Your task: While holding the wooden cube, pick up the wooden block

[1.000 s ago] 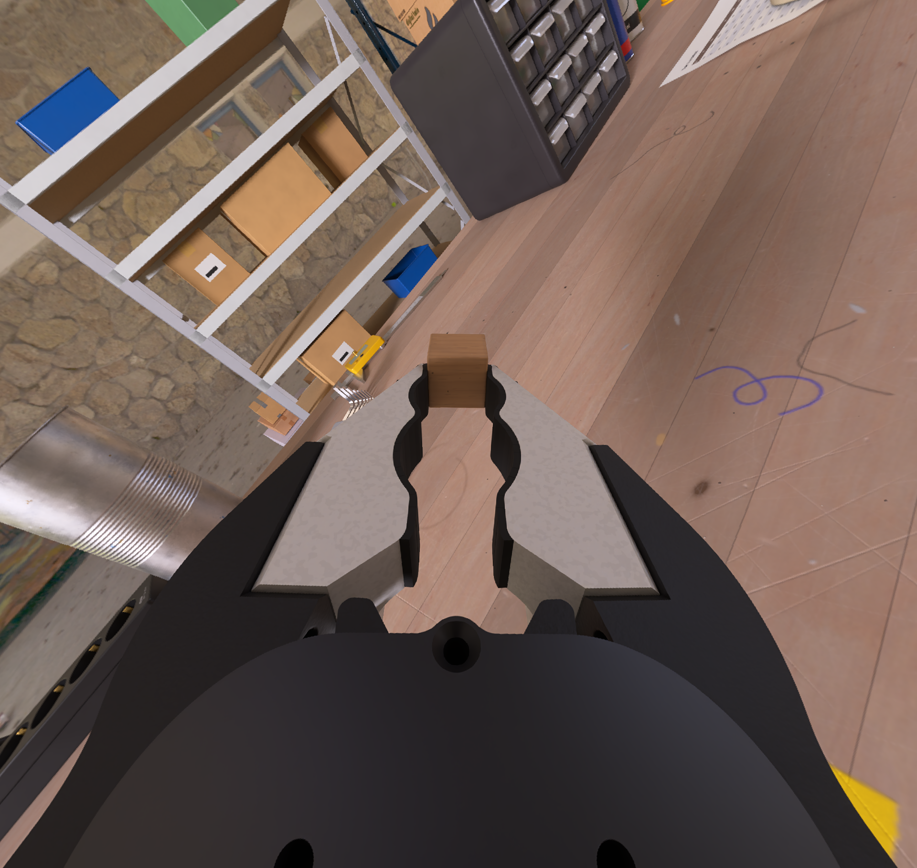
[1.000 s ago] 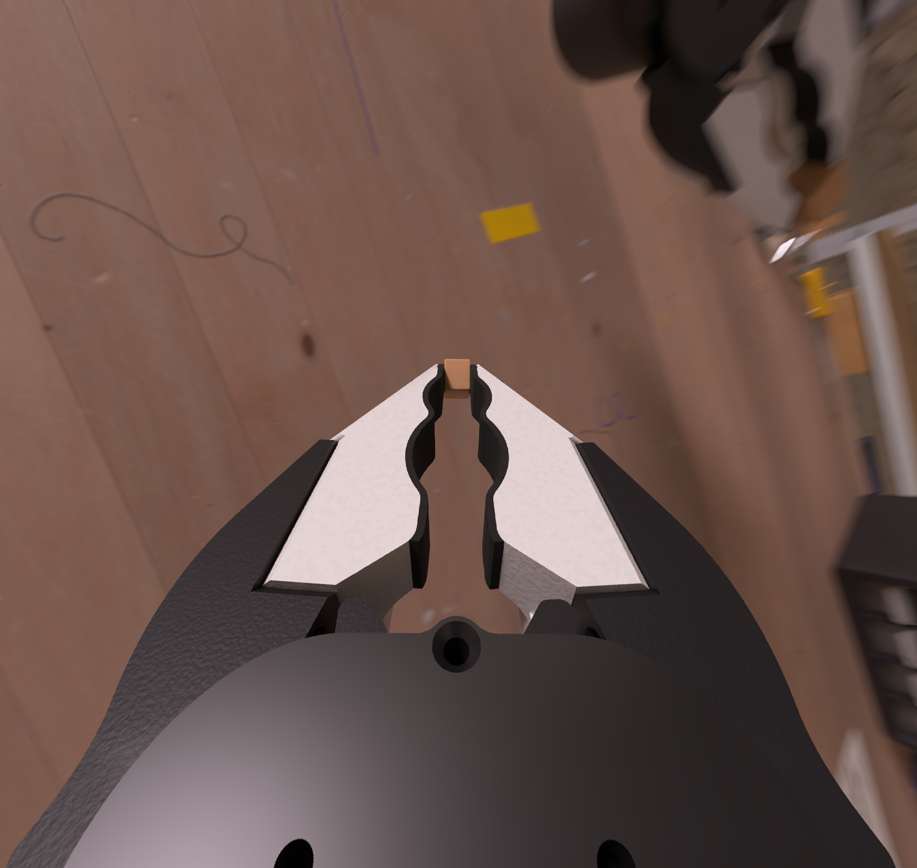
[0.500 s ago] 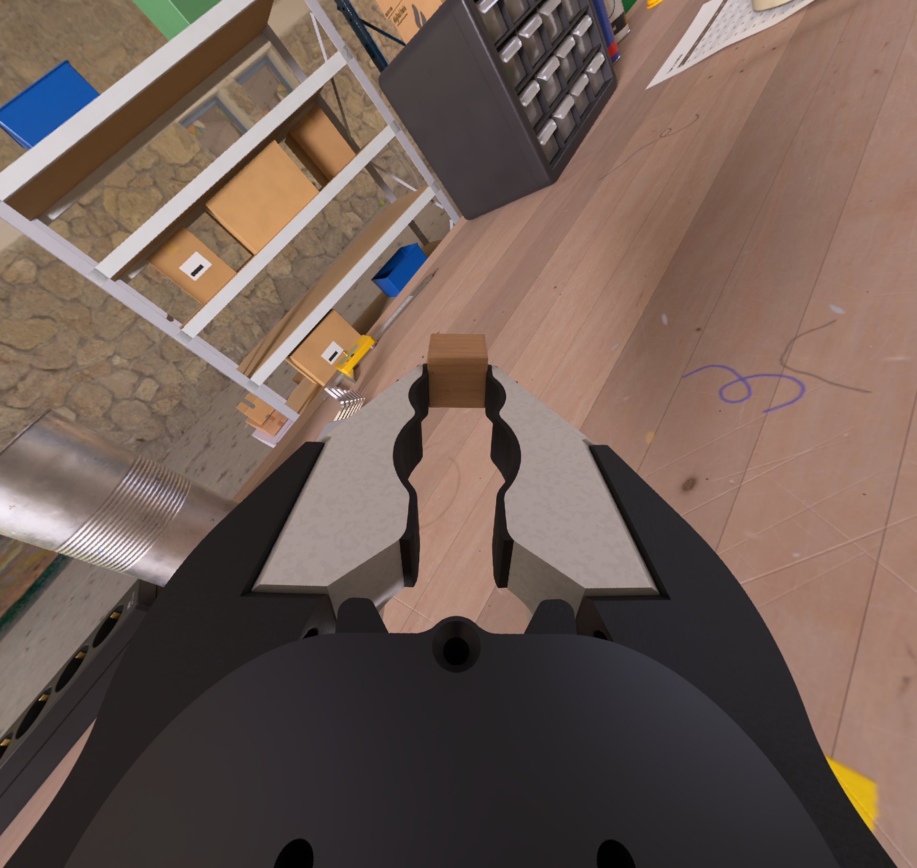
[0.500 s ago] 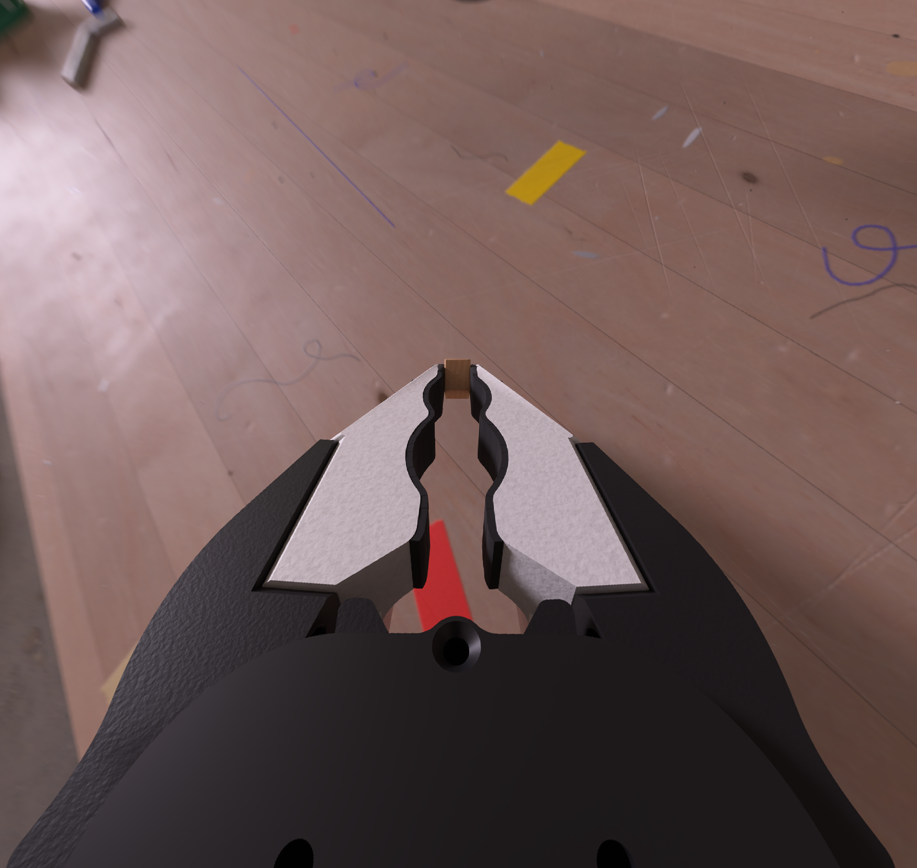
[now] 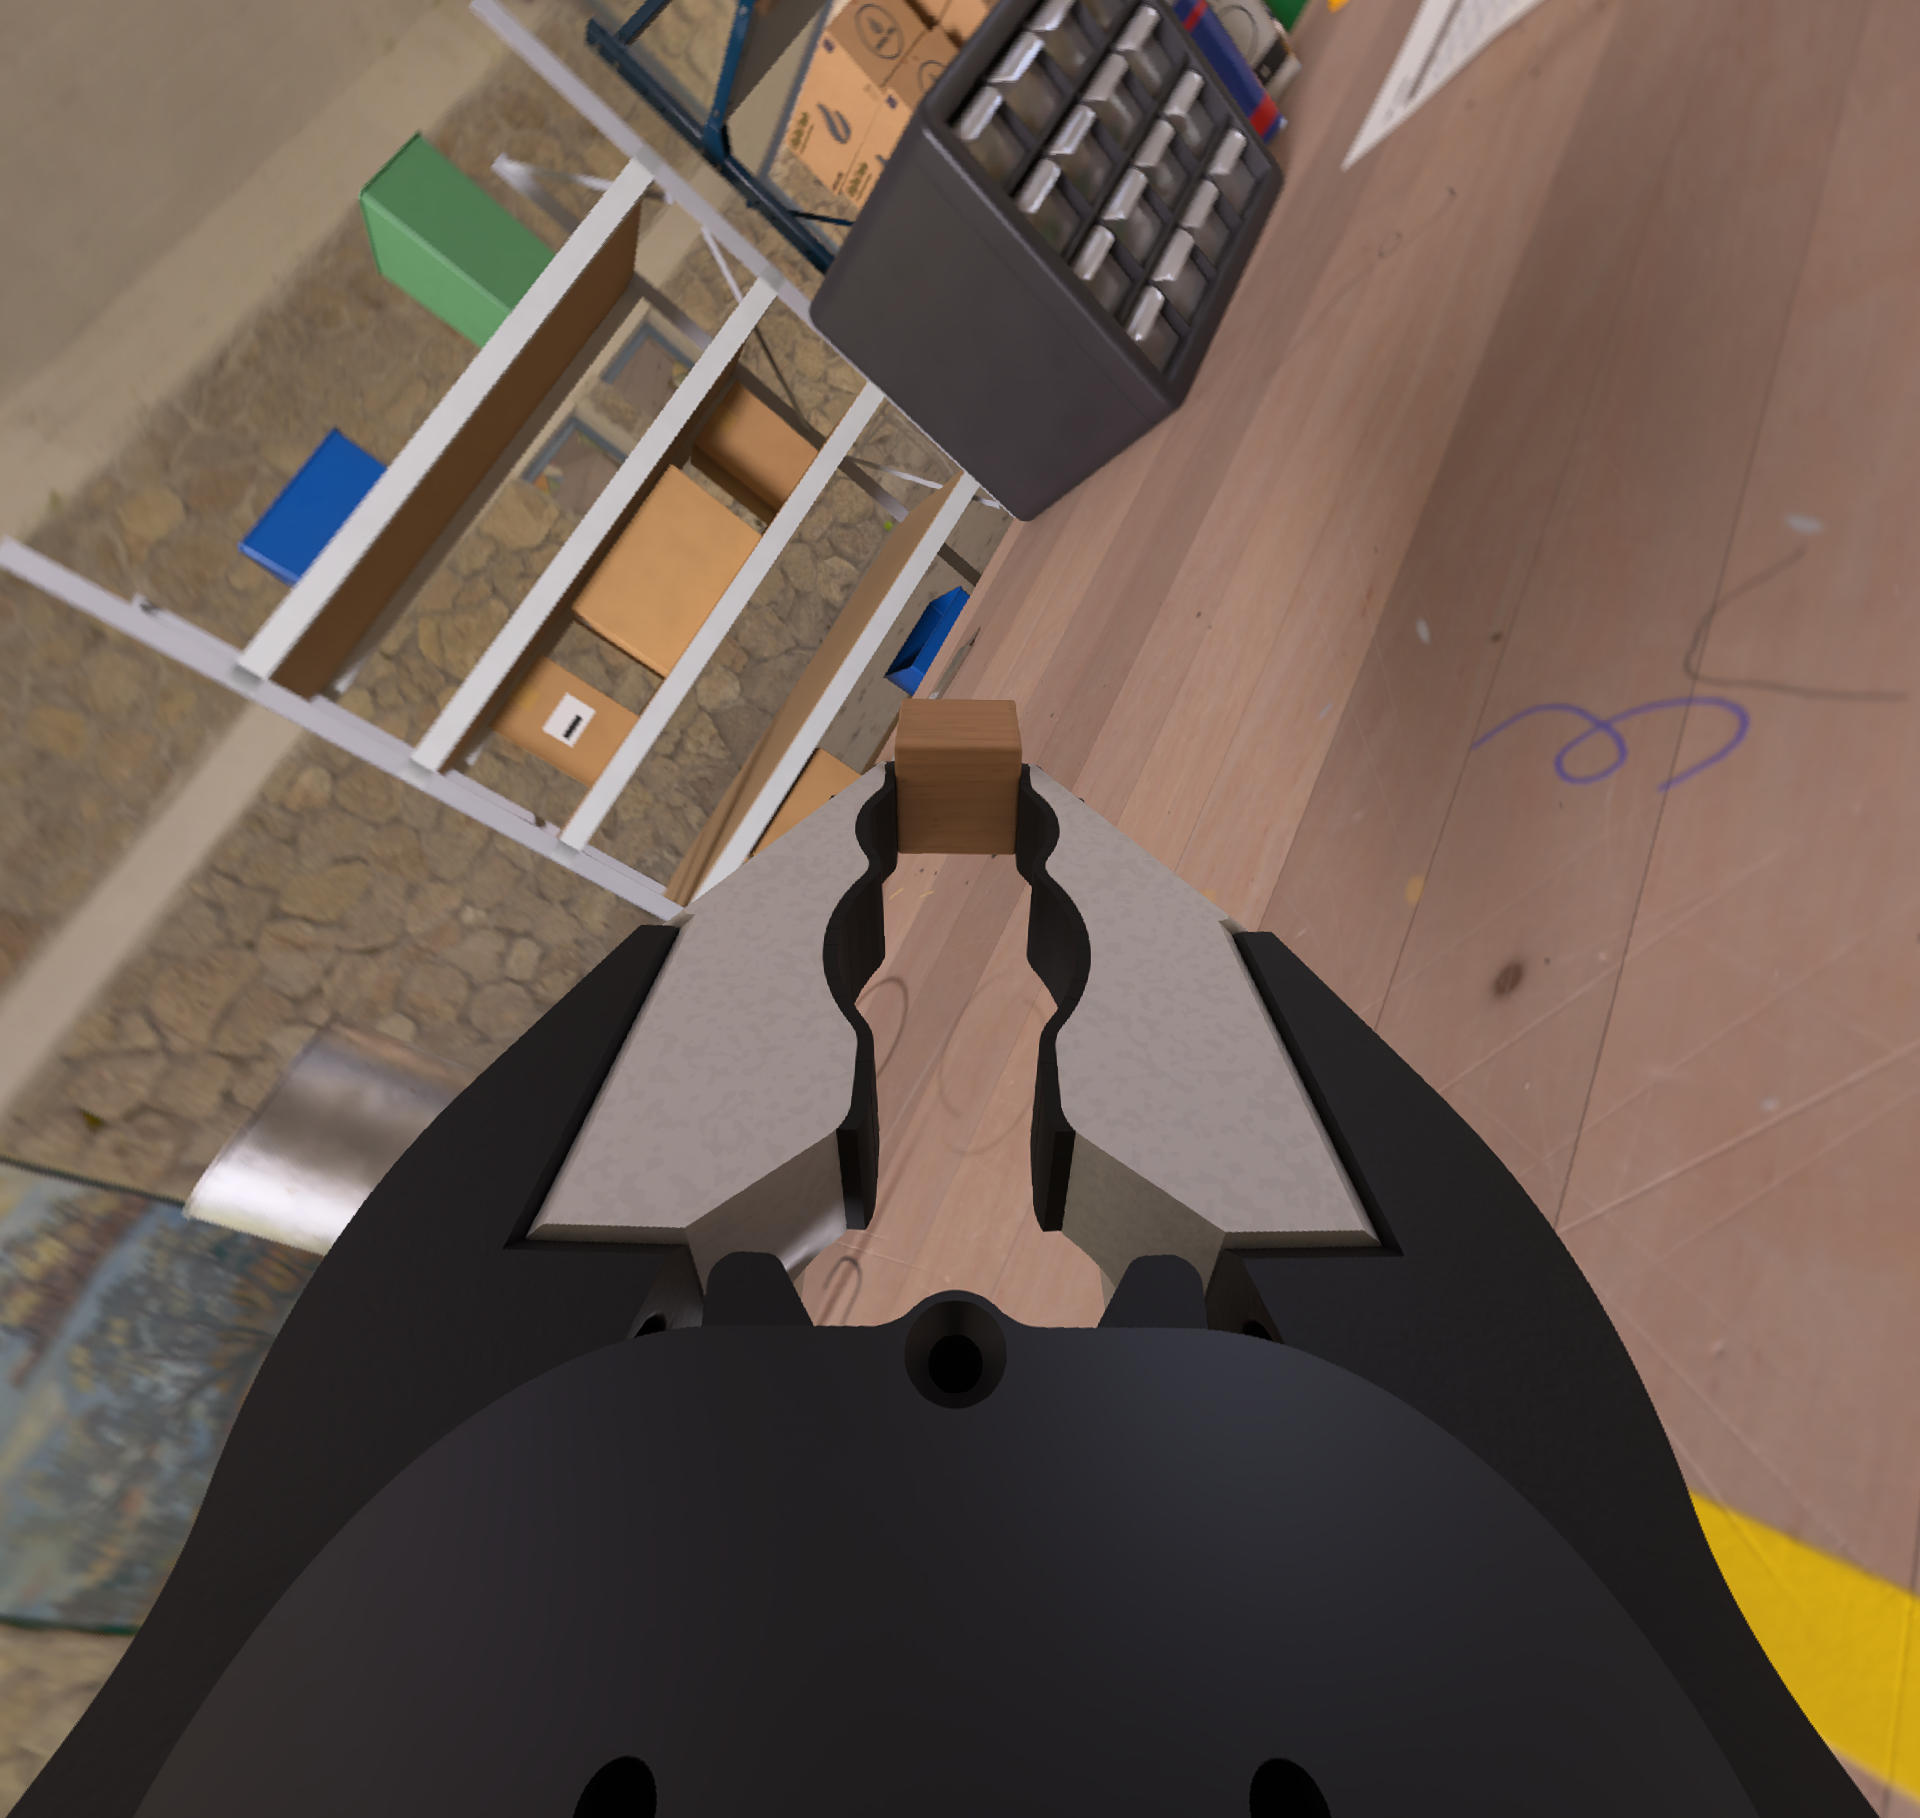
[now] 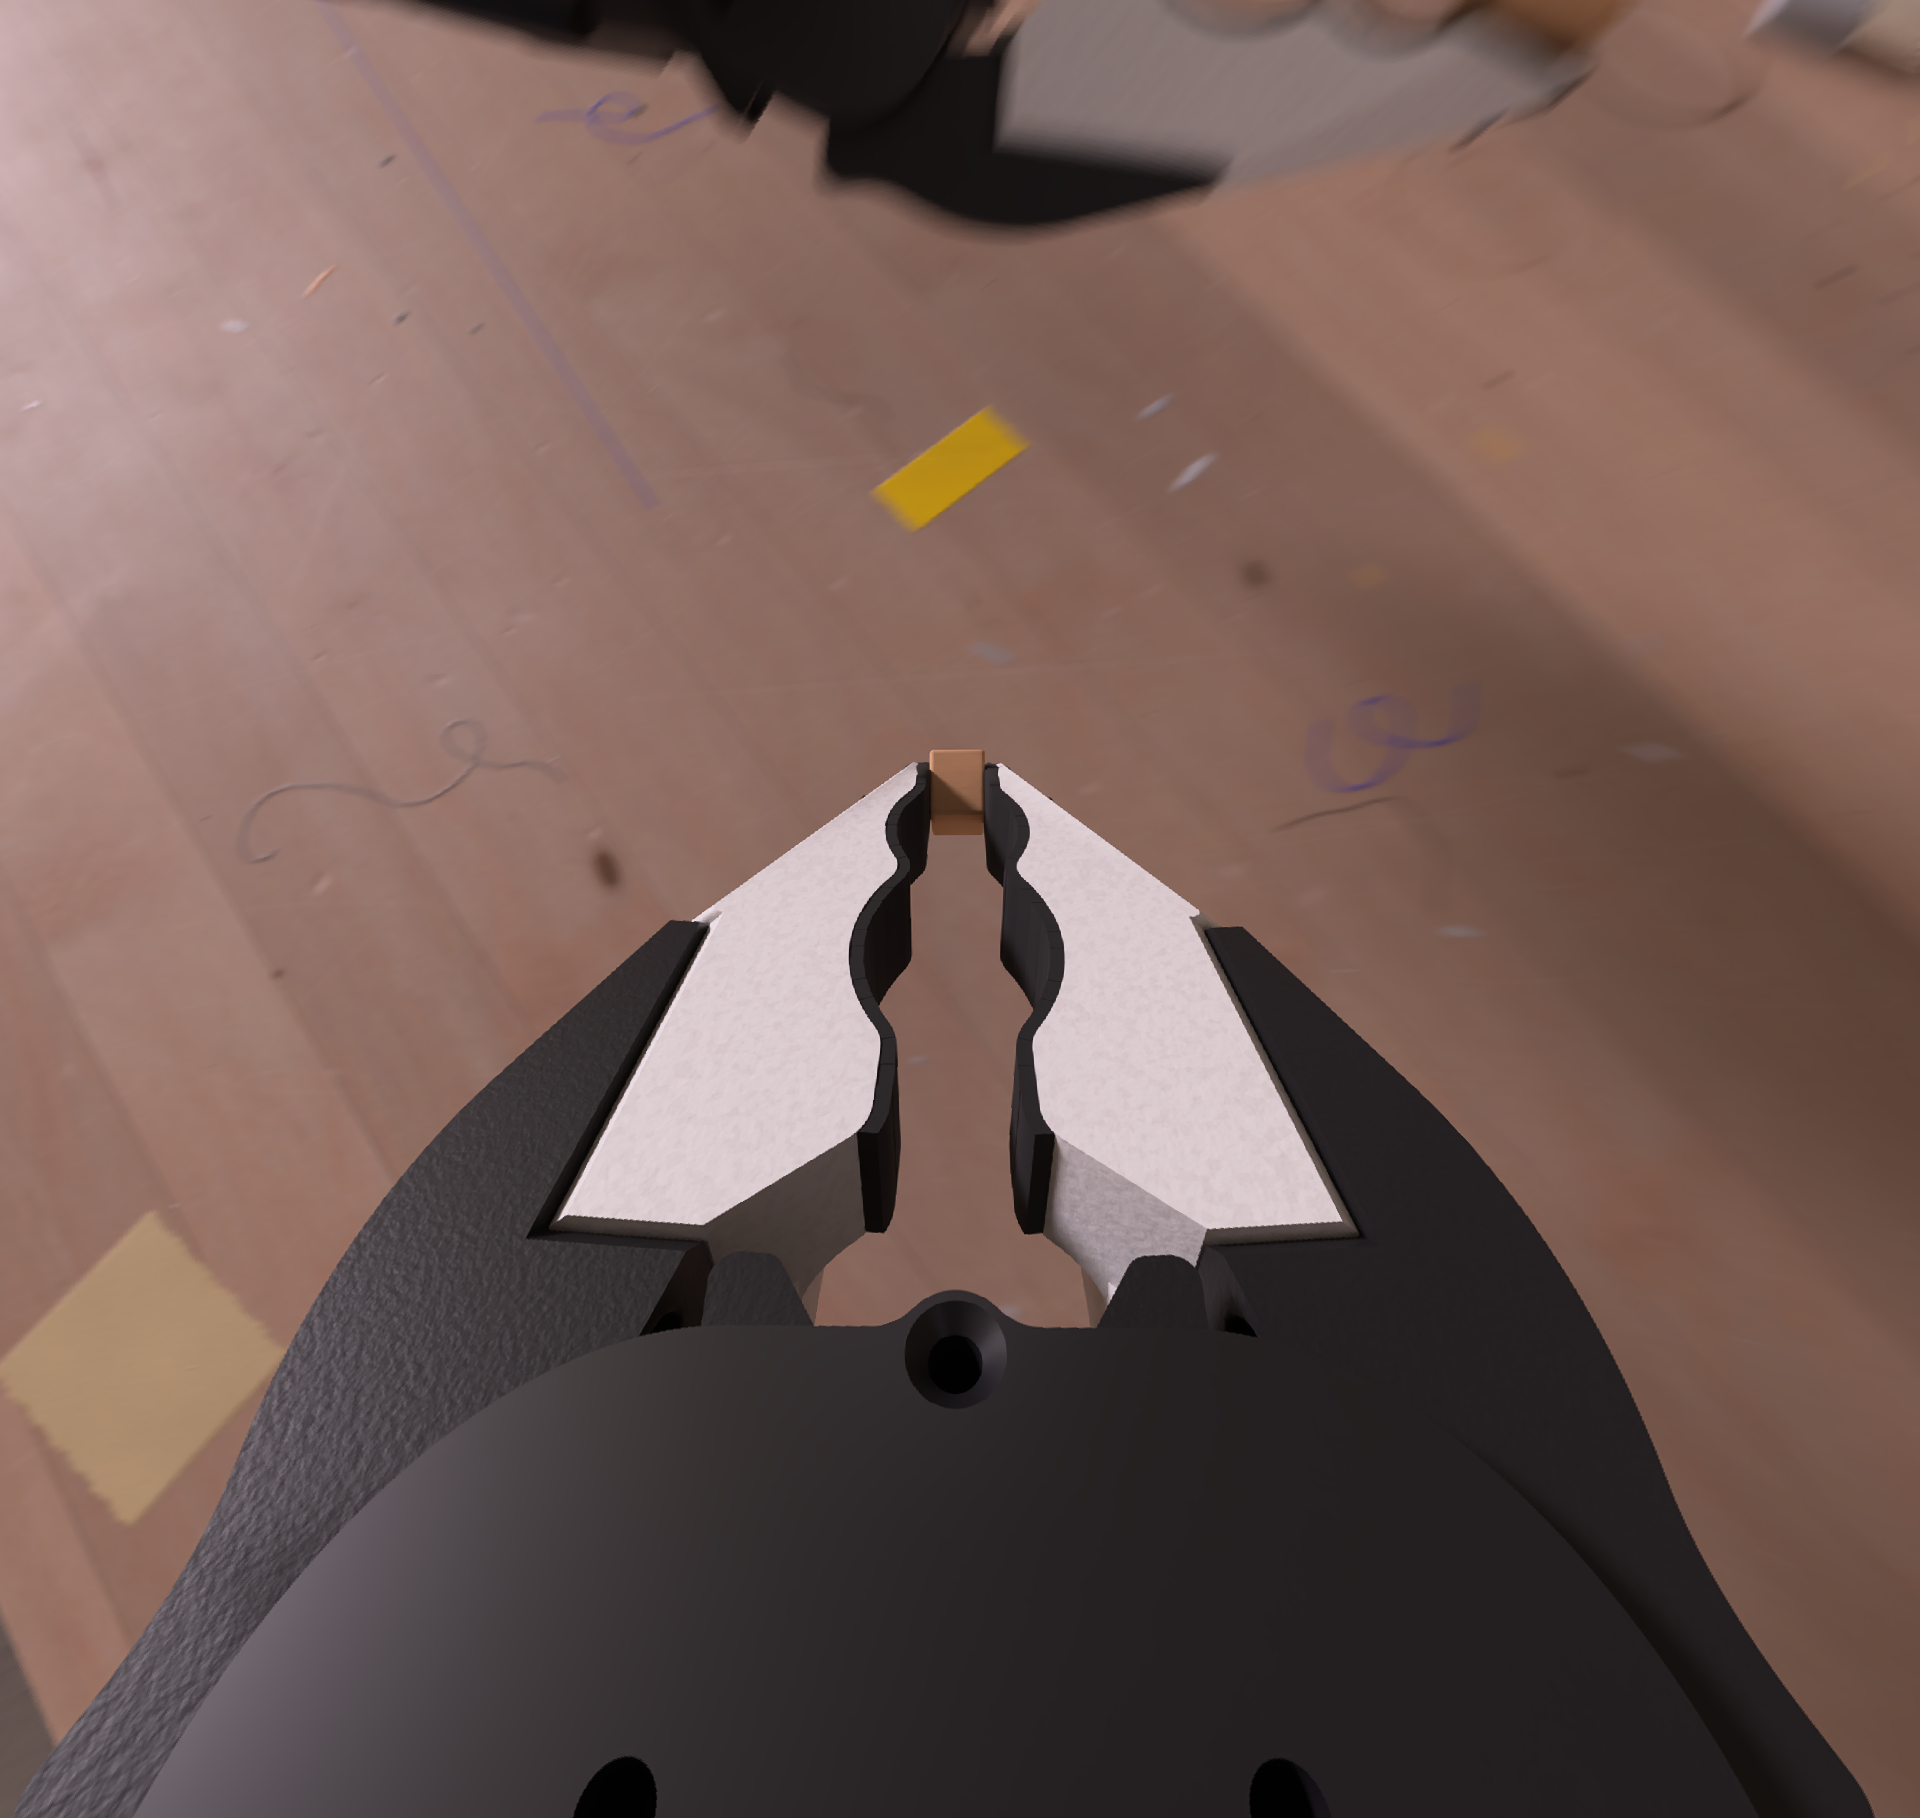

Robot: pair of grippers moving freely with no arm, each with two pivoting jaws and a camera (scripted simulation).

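A wooden cube (image 5: 954, 776) is gripped at the fingertips of the left gripper (image 5: 954, 802), and a smaller wooden block (image 6: 956, 789) is clamped in the right gripper (image 6: 956, 797), both clear of the plank workbench (image 6: 416, 573). Compared with half a second earlier, the right view has been swung round, so that the yellow tape strip (image 6: 951, 467) is now seen ahead and the left gripper, blurred, overhead. Both pieces being held, the task is judged all but done.

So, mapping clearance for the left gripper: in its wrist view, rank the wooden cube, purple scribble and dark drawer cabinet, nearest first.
1. Small brown wooden cube: clamped between the fingertips.
2. Purple scribble: on the tabletop, right.
3. Dark drawer cabinet: far, ahead.
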